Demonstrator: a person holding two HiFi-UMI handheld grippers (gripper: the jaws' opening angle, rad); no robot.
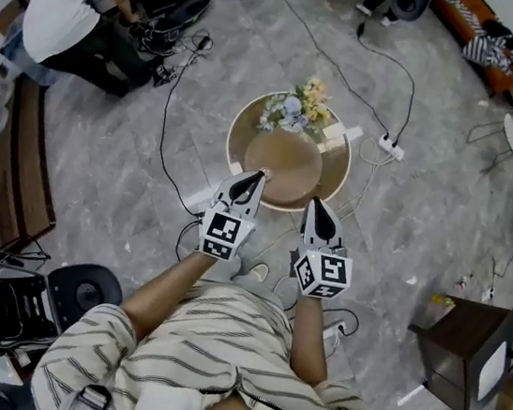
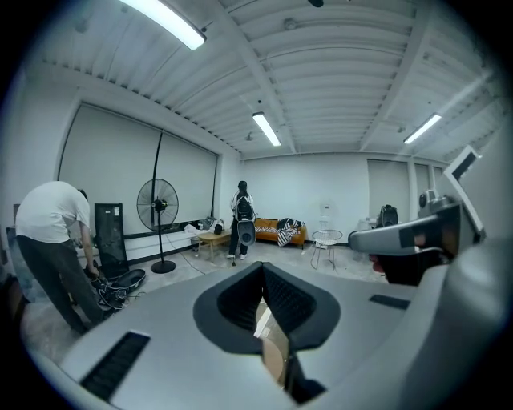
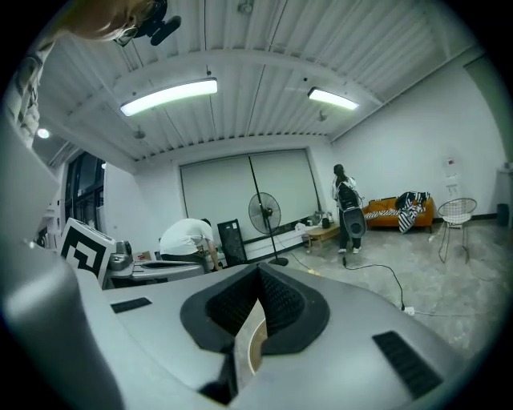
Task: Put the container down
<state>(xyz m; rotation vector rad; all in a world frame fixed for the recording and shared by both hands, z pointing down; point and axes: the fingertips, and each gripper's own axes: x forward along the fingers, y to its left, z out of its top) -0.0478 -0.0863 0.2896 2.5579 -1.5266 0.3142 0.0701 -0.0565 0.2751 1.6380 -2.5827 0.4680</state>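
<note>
The container (image 1: 286,166) is a round brown bowl, held over a round wooden table (image 1: 339,166). My left gripper (image 1: 258,178) is shut on its near left rim. On its near right rim, my right gripper (image 1: 314,204) is shut too. In the left gripper view the jaws of the left gripper (image 2: 263,272) meet on a thin tan edge of the container (image 2: 275,354). The right gripper view shows the same: the right gripper (image 3: 258,276) pinches a thin slice of the container's rim (image 3: 252,340). I cannot tell whether the bowl touches the table.
A bunch of flowers (image 1: 296,108) stands at the table's far side. Cables and a power strip (image 1: 389,148) lie on the floor around it. A person in a white shirt (image 1: 66,7) bends at the far left. A brown box (image 1: 468,352) stands at the right.
</note>
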